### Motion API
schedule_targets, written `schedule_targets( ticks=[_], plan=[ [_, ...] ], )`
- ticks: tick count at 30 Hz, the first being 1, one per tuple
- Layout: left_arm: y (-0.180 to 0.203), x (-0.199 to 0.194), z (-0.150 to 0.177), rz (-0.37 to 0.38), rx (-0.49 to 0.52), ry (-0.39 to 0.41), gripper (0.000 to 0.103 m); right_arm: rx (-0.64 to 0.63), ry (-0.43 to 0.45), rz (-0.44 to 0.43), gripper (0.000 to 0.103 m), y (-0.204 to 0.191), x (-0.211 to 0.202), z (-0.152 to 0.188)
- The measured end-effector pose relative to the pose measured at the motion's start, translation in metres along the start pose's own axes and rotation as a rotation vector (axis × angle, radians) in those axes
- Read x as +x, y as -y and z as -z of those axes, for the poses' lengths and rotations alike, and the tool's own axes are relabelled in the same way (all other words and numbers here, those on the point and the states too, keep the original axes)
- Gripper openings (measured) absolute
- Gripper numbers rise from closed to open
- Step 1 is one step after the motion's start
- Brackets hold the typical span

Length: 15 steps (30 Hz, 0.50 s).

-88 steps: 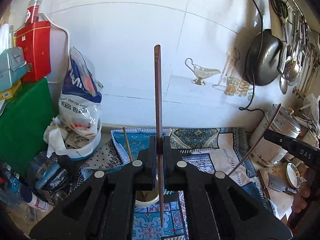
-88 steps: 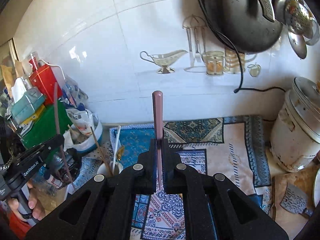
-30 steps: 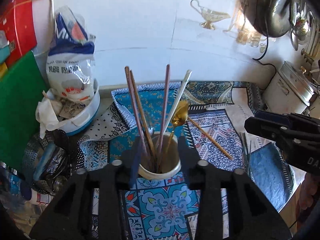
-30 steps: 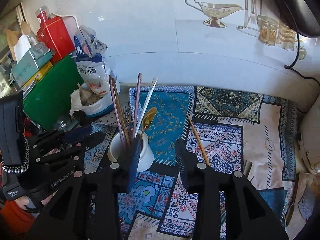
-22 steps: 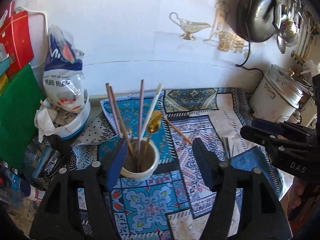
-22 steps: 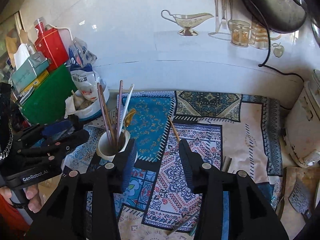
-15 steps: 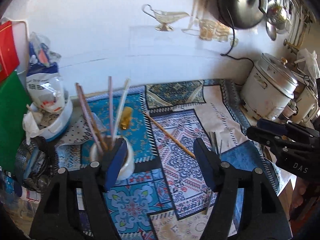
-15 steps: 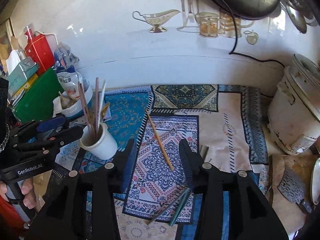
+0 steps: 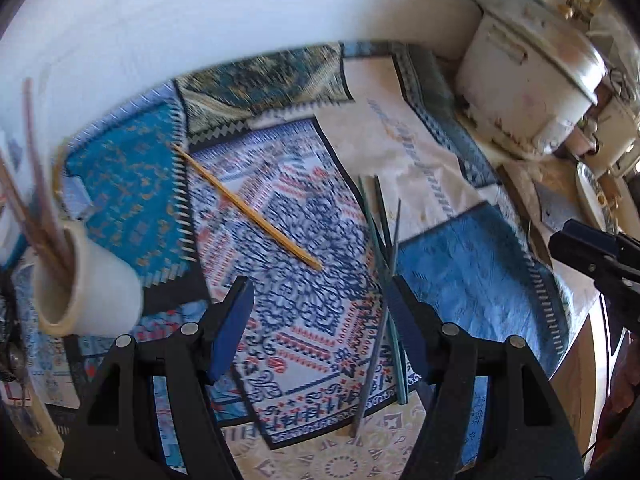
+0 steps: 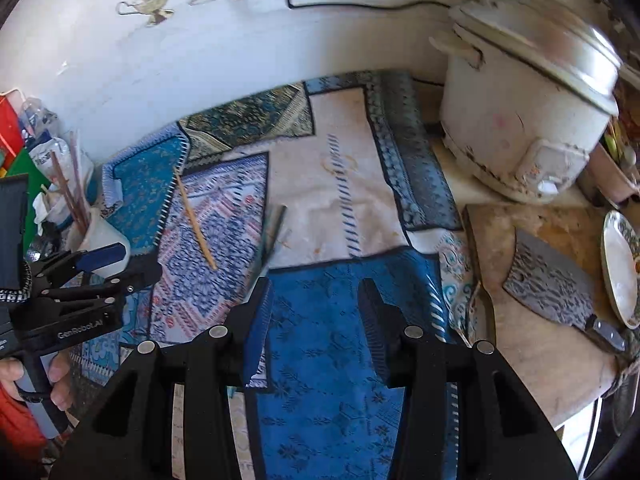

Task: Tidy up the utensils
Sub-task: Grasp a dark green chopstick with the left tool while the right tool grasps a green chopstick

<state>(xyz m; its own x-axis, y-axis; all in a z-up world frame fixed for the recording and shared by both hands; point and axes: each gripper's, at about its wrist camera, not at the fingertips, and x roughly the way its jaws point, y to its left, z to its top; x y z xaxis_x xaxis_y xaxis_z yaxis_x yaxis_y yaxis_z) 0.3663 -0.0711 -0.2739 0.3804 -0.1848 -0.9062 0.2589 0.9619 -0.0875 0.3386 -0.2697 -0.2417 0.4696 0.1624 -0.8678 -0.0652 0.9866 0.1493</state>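
Note:
A white cup (image 9: 86, 284) holding several chopsticks and utensils stands at the left on the patterned cloth; it also shows in the right wrist view (image 10: 100, 236). A single wooden chopstick (image 9: 248, 210) lies on the blue-and-white mat, also seen in the right wrist view (image 10: 196, 224). Several green and grey chopsticks (image 9: 386, 272) lie crossed just ahead of my left gripper's right finger. My left gripper (image 9: 320, 312) is open and empty above the mat. My right gripper (image 10: 314, 300) is open and empty over the blue cloth.
A white rice cooker (image 10: 524, 116) stands at the back right. A cleaver (image 10: 560, 292) lies on a wooden board (image 10: 532, 344) beside a plate (image 10: 620, 264). A white tiled wall (image 10: 200, 52) runs behind. Bags and boxes crowd the far left (image 10: 24, 148).
Both grippers let their chopsticks go into the cup, opened, and have swung right and down toward the chopsticks lying on the mat.

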Motion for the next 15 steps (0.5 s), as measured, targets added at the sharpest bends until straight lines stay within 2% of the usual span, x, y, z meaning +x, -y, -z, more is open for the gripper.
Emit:
schedule_targets(
  ticks=[7, 9, 14, 15],
  plan=[
    [0.034, 0.046, 0.002, 0.010, 0.085, -0.104, 0.067, 0.060, -0.043, -0.015, 0.040, 0.022, 0.013, 0.014],
    [0.041, 0.055, 0.001, 0.018, 0.106, -0.125, 0.062, 0.072, -0.052, -0.021, 0.040, 0.026, 0.016, 0.017],
    [0.055, 0.077, -0.001, 0.015, 0.147, -0.175, 0.038, 0.095, -0.074, -0.034, 0.040, 0.034, 0.023, 0.023],
    [0.056, 0.080, -0.001, 0.020, 0.150, -0.183, 0.037, 0.096, -0.078, -0.035, 0.040, 0.034, 0.024, 0.024]
  ],
)
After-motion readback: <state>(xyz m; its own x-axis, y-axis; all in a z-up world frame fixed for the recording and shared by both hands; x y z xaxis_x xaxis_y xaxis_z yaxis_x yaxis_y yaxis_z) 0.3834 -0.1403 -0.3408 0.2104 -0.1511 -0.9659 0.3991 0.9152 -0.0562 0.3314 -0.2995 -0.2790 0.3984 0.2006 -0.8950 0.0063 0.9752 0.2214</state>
